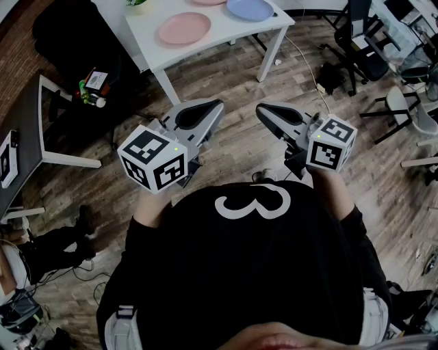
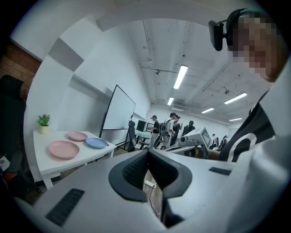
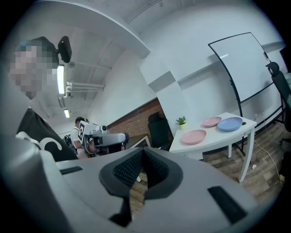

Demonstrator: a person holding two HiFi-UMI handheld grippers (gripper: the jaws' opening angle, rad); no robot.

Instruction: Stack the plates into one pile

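Both closed, converging: left hand-held gripper (image 1: 216, 105), right hand-held gripper (image 1: 261, 110).

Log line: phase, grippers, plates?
phase: before approach | left gripper: shut, empty | right gripper: shut, empty | near pink plate, far pink plate, blue plate: unstacked on table

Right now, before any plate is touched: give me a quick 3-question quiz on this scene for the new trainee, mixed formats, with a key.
1. True or false: the three round plates on the white rectangular table are already in one pile.
2. Pick one. How many of those plates are blue? A) none B) one C) two
3. Fill in: the left claw and the right claw are both ____ and hold nothing.

Key:
1. False. The nearer pink plate, the blue plate and the second pink plate each lie flat on the table, none on another.
2. B
3. shut
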